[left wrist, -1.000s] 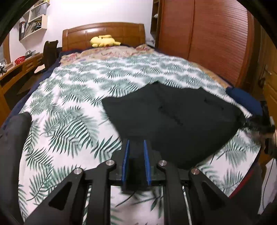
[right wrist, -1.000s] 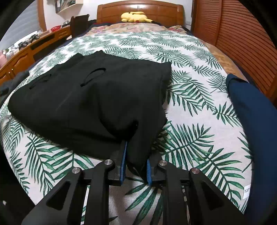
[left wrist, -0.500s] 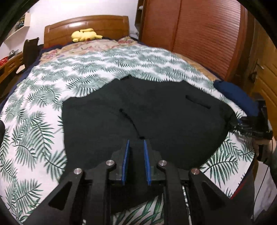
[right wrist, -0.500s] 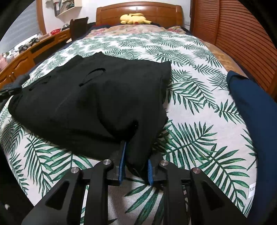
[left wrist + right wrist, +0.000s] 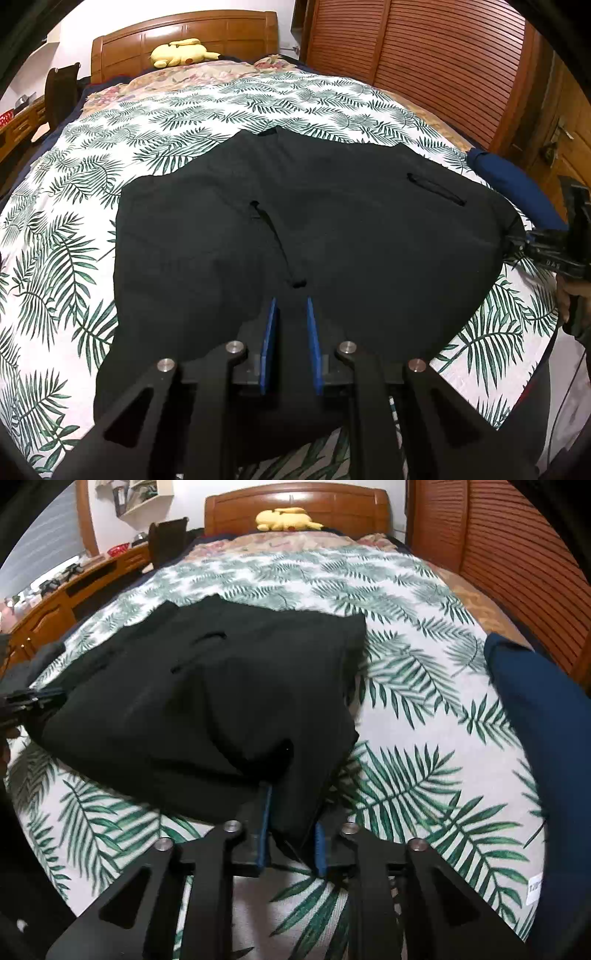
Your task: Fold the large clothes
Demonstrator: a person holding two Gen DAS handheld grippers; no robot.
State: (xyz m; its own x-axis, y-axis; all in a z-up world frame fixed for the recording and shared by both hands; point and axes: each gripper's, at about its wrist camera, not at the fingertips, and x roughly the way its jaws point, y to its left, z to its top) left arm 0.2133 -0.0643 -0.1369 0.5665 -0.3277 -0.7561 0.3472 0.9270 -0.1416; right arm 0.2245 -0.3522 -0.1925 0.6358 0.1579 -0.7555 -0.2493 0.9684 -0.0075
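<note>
Lying folded, black garment (image 5: 332, 221) clamped at both corners by left gripper (image 5: 290, 306) and right gripper (image 5: 291, 805).

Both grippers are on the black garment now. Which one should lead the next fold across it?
Either, probably together. The left gripper pinches the black garment at its near hem, and the right gripper pinches the opposite corner. Both hold near-edge fabric, so carrying it forward together looks best.

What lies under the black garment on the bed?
The black garment lies on the leaf-print bedspread, which shows around it. Whether anything else lies beneath cannot be seen; the cloth covers it.
</note>
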